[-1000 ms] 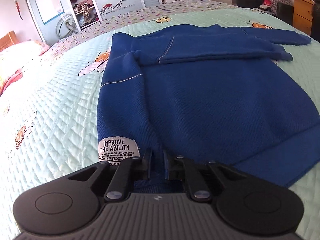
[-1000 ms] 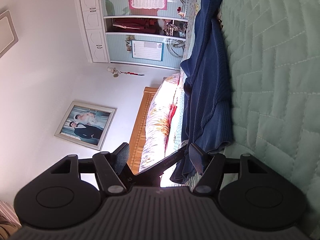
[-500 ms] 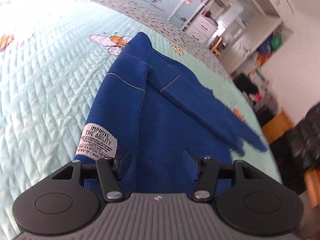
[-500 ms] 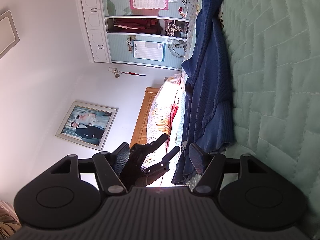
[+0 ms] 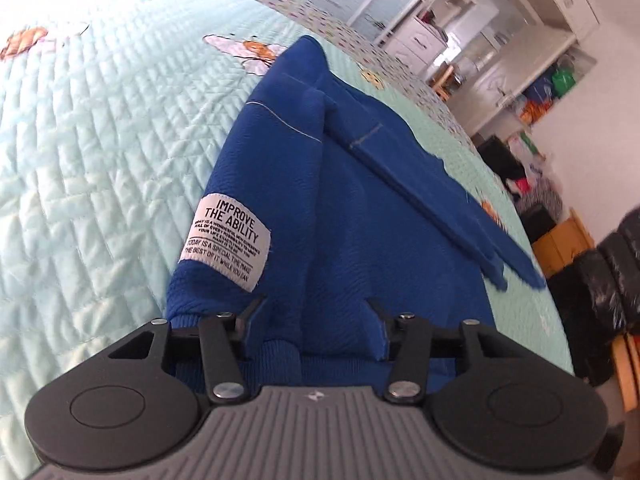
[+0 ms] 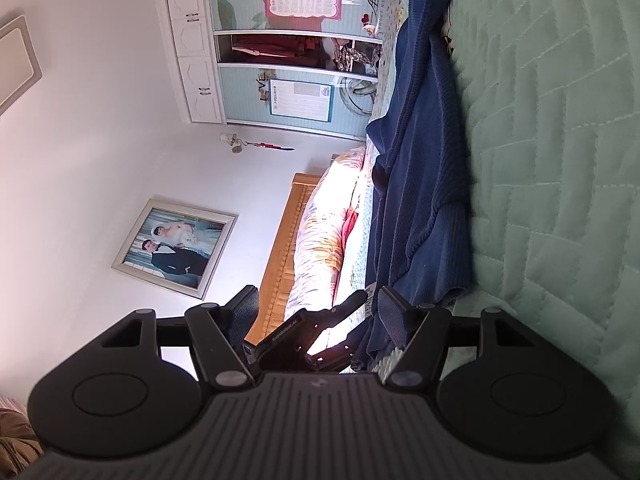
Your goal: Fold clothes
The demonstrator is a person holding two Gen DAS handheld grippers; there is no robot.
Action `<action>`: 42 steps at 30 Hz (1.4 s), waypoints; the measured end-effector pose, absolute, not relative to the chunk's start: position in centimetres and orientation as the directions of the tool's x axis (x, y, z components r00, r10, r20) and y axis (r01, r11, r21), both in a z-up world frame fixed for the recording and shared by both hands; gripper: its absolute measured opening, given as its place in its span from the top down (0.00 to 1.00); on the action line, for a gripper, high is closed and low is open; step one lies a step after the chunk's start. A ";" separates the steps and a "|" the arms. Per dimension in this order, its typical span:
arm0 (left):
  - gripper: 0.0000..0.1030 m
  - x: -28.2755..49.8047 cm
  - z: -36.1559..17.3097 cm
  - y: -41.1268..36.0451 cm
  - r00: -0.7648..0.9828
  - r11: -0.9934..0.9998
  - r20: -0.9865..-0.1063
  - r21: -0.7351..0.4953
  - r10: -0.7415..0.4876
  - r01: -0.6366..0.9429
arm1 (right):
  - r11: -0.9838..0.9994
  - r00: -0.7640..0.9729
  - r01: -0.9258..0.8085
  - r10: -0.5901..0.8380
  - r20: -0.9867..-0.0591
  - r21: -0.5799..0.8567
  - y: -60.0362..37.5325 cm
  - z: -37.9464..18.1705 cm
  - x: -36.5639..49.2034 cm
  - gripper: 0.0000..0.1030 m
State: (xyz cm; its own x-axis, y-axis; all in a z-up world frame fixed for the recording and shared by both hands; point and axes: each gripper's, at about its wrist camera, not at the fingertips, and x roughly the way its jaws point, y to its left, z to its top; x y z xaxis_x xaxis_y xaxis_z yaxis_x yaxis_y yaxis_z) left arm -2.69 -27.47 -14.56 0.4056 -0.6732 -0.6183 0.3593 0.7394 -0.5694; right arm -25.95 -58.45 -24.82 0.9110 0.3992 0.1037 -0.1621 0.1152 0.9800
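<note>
The quilted mint bedspread (image 5: 100, 128) takes up most of the left wrist view, and the blue sweater (image 5: 360, 208) lies across the middle of it, running from the lower centre up toward the upper middle of the frame, one sleeve (image 5: 440, 200) already folded across the body toward the right edge. The white label (image 5: 226, 242) sits left of centre on the folded side panel. The step in hand looks like getting a fresh hold on the hem, so the smart move is probably to bite the ribbed hem (image 5: 280, 350) squarely, both layers, and keep the edge flat so the fold doesn't skew. The left gripper (image 5: 316, 312) tilts down at the cloth at the bottom of the frame, jaws closing with hem fabric between them but pads not pressing yet. The right gripper (image 6: 316, 304) is rolled sideways, roughly level, jaws apart and holding nothing, beside the sweater's lower edge.
</note>
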 end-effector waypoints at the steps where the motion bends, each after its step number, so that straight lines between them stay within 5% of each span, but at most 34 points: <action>1: 0.50 -2.6 -14.5 -27.6 0.403 0.737 -0.618 -0.571 -0.675 0.361 | 0.121 0.910 -0.161 0.401 0.100 0.980 -58.4 -24.7 -26.0 0.35; 5: 0.50 -2.7 -14.8 -27.1 0.403 0.717 -0.594 -0.595 -0.697 0.363 | 0.165 0.905 -0.138 0.423 0.056 0.977 -58.3 -23.9 -25.8 0.34; 11: 0.48 -3.3 -14.6 -25.9 0.410 0.683 -0.548 -0.624 -0.729 0.381 | 0.198 0.872 -0.134 0.490 0.020 0.971 -57.2 -19.3 -22.0 0.19; 18: 0.48 -3.2 -12.9 -22.6 0.415 0.604 -0.455 -0.704 -0.788 0.375 | 0.320 0.778 -0.028 0.602 -0.180 0.947 -53.6 -15.9 -9.6 0.19; 27: 0.47 -2.2 -14.4 -21.1 0.333 0.531 -0.428 -0.773 -0.840 0.347 | 0.564 0.633 0.185 0.558 -0.537 0.805 -50.0 -16.7 -1.4 0.21; 30: 0.47 -2.1 -14.5 -21.2 0.317 0.519 -0.422 -0.777 -0.849 0.355 | 0.585 0.615 0.205 0.547 -0.569 0.784 -49.7 -17.2 -1.0 0.23; 31: 0.47 -2.1 -14.5 -21.2 0.313 0.515 -0.420 -0.781 -0.852 0.353 | 0.586 0.611 0.205 0.548 -0.571 0.784 -49.6 -17.3 -0.9 0.25; 33: 0.45 -2.2 -14.6 -21.1 0.306 0.507 -0.416 -0.789 -0.856 0.346 | 0.579 0.604 0.168 0.579 -0.547 0.798 -49.2 -17.4 -0.8 0.44; 37: 0.45 -2.0 -14.7 -20.9 0.297 0.501 -0.414 -0.794 -0.861 0.346 | 0.599 0.574 0.151 0.595 -0.563 0.786 -48.4 -17.7 -1.0 0.57; 41: 0.44 -1.8 -14.8 -20.8 0.291 0.492 -0.409 -0.806 -0.865 0.329 | 0.627 0.580 0.152 0.569 -0.582 0.764 -48.8 -17.8 -1.4 0.96; 42: 0.44 -1.7 -14.6 -20.8 0.290 0.482 -0.399 -0.813 -0.870 0.325 | 0.647 0.587 0.141 0.555 -0.590 0.749 -48.8 -17.5 -1.6 0.96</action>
